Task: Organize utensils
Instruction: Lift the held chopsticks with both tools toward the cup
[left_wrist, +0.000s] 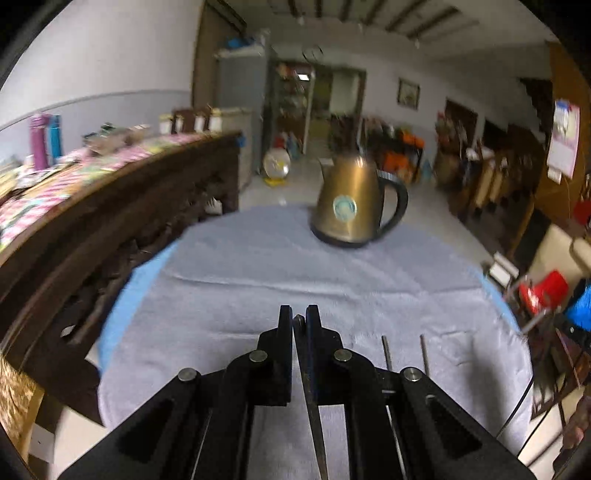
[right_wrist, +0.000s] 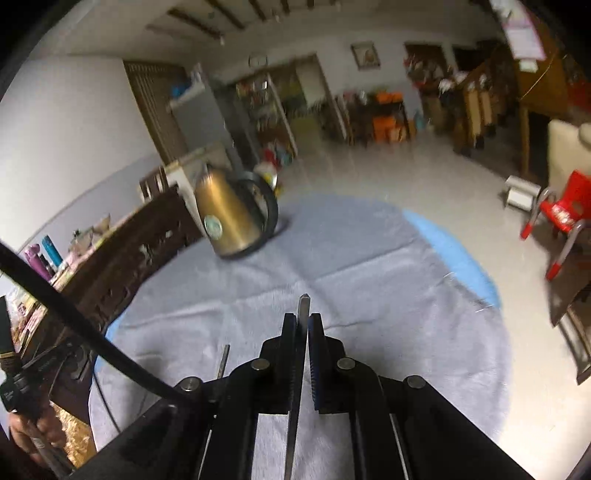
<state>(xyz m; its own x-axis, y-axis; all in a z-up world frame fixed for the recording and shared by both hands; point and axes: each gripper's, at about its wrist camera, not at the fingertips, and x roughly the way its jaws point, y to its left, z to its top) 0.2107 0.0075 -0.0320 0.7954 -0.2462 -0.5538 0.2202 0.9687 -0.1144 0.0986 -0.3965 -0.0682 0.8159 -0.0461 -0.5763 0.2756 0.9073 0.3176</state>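
Two claws, left (left_wrist: 299, 314) and right (right_wrist: 303, 321), each clenching one utensil handle (blurry), so we're carrying both toward the kettle (left_wrist: 351, 199) ahead.

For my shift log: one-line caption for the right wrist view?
Right gripper shut on a metal utensil, above grey cloth, bronze kettle beyond.
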